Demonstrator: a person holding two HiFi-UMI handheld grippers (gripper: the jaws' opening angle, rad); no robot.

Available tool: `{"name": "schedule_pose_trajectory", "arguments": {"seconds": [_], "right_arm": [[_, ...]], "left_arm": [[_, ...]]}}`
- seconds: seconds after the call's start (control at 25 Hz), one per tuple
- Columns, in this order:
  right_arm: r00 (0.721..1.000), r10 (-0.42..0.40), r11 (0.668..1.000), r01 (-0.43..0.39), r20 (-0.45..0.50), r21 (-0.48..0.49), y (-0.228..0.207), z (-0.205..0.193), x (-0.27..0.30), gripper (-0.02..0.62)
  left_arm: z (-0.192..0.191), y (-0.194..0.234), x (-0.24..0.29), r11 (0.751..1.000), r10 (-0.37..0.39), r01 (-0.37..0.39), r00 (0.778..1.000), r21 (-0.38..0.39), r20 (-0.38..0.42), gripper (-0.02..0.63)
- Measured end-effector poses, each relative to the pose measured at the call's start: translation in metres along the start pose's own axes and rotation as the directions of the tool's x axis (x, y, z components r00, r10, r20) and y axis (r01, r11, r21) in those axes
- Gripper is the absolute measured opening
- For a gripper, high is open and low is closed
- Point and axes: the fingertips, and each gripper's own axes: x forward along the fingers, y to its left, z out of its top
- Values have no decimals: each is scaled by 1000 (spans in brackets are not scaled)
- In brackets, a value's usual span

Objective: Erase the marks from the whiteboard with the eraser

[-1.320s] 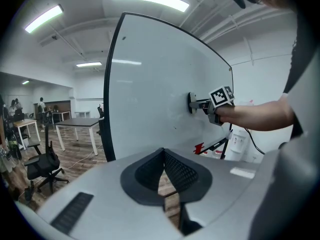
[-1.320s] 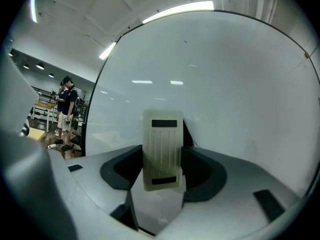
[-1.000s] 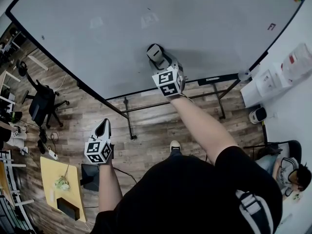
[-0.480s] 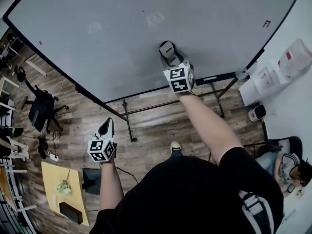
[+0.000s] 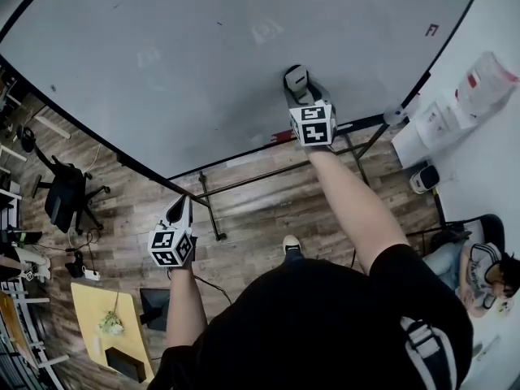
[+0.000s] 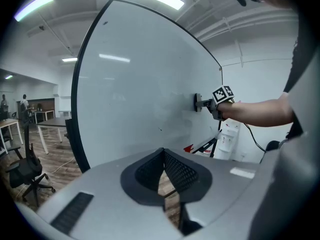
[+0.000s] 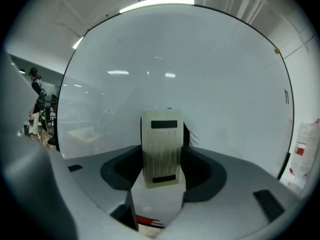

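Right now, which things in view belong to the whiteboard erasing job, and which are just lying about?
Job: large white whiteboard; cream rectangular eraser, clamped in the right gripper.
Lying about: black office chair; yellow table; left gripper, shut and empty.

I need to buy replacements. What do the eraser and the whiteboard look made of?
Eraser: likely moulded plastic, matte cream, with a ribbed back and two dark insets. Whiteboard: smooth, glossy coated panel, since the ceiling lights mirror in it; what lies under the coating cannot be told.

Cream ribbed eraser (image 7: 161, 154) upright against whiteboard (image 5: 187, 63), lower middle — small red mark (image 5: 431, 30) near right edge.
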Motion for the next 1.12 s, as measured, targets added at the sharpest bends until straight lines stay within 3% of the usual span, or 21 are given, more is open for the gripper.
{"name": "schedule_pose_trajectory", "arguments": {"seconds": [0.36, 1.12], "right_arm": [[998, -40, 997, 42, -38, 59, -36, -21, -2, 231], [999, -23, 998, 25, -39, 59, -35, -24, -2, 232]], "left_arm": [[2, -8, 15, 999, -31, 31, 999, 12, -14, 14], [-1, -11, 16, 1000, -25, 26, 1000, 17, -15, 14]]}}
